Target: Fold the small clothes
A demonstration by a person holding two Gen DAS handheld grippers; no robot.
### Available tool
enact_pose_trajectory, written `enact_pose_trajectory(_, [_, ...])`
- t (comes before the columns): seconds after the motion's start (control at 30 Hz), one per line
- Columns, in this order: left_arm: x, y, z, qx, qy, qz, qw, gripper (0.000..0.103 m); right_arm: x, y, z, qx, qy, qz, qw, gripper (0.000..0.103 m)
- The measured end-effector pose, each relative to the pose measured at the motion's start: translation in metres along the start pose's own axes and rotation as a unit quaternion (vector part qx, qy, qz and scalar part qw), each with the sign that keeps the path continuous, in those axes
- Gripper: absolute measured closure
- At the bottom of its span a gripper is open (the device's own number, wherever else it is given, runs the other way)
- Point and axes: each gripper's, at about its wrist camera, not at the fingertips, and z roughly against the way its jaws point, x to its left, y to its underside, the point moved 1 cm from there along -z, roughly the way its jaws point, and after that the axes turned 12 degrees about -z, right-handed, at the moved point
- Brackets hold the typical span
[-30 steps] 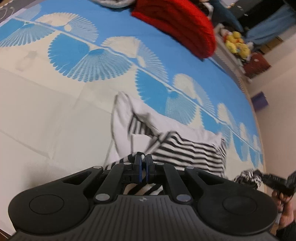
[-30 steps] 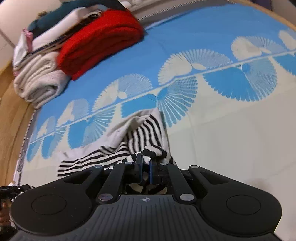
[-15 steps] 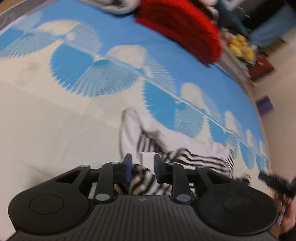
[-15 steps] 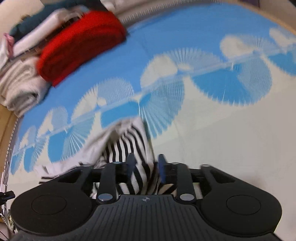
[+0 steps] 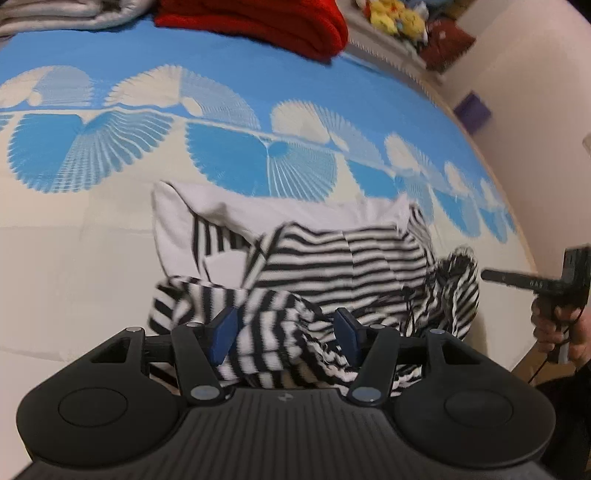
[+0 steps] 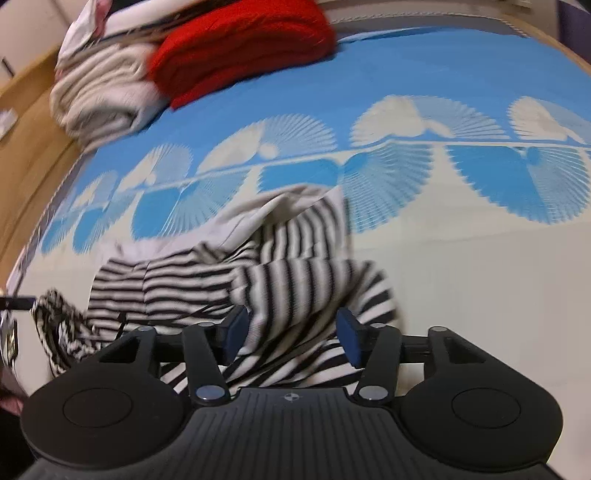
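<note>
A black-and-white striped garment (image 5: 354,258) (image 6: 207,280) lies rumpled on the bed cover, its white inside showing along the far edge. My left gripper (image 5: 284,332) hangs over its left sleeve, jaws opening, with loose striped cloth lying between the blue pads (image 5: 221,332) but not pinched. My right gripper (image 6: 291,332) stands over the other sleeve, jaws opening too, with cloth below and between the pads (image 6: 349,338), not pressed. In the left wrist view the right gripper (image 5: 517,282) shows at the right edge in a hand (image 5: 557,328).
The bed cover (image 5: 92,258) (image 6: 480,258) is cream with blue fan shapes. At its far end lie a folded red knit (image 5: 266,18) (image 6: 240,51) and pale folded clothes (image 6: 99,96). Soft toys (image 5: 399,18) sit on a shelf, and a wooden floor (image 6: 33,147) borders the bed.
Both grippers went from shut on the striped sleeves to open, and the cloth dropped onto the cover. Both views have rolled and shifted across the bed.
</note>
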Motion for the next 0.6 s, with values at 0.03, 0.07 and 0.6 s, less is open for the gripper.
enact_pose_trajectory(0.03, [-0.002,-0.001,-0.005,0.01,-0.007,-0.003,0.9999,0.041,0.006,0.002,-0.005,0.006,0.0,0.005,1.0,0.047])
enact_pose_trajectory(0.07, [-0.004,-0.002,-0.011,0.021,-0.016,-0.005,0.9996,0.041,0.012,0.002,-0.01,0.012,0.0,0.01,1.0,0.044])
enact_pose_trajectory(0.6, [0.02,-0.035,-0.007,-0.052,-0.093,0.05,0.993,0.084,0.049,-0.033,-0.042,-0.037,0.056,-0.047,0.997,0.095])
